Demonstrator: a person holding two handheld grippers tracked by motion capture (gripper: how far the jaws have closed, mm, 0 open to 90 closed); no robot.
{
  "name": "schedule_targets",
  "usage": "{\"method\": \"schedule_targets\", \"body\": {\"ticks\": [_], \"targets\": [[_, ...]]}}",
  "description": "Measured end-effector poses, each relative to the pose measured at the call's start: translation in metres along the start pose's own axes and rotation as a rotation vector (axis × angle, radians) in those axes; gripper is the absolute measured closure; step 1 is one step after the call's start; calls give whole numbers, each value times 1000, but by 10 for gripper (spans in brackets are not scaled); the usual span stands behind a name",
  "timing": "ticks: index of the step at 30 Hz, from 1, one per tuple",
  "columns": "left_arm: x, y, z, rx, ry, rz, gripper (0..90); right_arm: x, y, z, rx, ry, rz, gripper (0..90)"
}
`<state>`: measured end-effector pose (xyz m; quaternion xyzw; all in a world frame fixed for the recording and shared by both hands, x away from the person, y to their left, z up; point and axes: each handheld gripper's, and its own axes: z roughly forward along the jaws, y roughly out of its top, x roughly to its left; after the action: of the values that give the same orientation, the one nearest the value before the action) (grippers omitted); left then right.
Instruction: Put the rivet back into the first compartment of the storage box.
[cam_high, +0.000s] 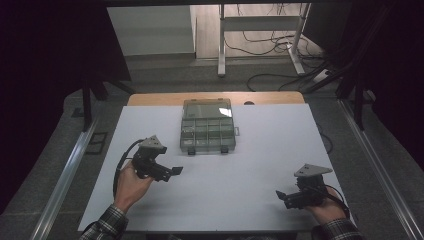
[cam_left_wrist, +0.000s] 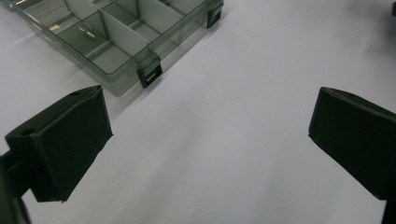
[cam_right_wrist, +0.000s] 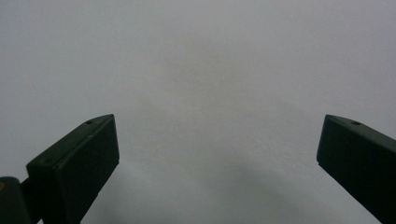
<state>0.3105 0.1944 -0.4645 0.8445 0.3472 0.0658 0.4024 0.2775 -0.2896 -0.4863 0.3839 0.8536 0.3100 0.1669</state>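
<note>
On the white table (cam_high: 260, 200) sits an open compartment box (cam_high: 207, 131). Both the left gripper (cam_high: 172, 171) and right gripper (cam_high: 282, 196) gape wide, empty. A careless reach could nudge the box askew.

Left gripper (cam_left_wrist: 210, 140): jaws spread wide at lower frame. Clear compartment box (cam_left_wrist: 112, 39) with black latch (cam_left_wrist: 150, 76): upper left, on white table (cam_left_wrist: 243, 93).

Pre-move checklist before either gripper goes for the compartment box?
1. Left gripper open, nothing between its fingers: ok.
2. Right gripper open, nothing held: ok.
3. Clear green-tinted plastic compartment box flat on the white table, lid open: ok.
4. Path from left gripper to the box's black front latch unobstructed: ok.
5. Small parts inside the compartments identifiable: cannot tell.
6. Right gripper aimed at box: not ok, it faces bare table.
</note>
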Motion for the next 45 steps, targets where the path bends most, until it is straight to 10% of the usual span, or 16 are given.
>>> {"method": "schedule_targets", "body": {"ticks": [14, 45], "targets": [[-16, -22, -12, -19, 30, 33, 0, 1, 0, -1, 2, -2, -6, 0], [-25, -85, -63, -20, 180, -79, 0, 1, -1, -1, 10, -7, -23, 0]]}}
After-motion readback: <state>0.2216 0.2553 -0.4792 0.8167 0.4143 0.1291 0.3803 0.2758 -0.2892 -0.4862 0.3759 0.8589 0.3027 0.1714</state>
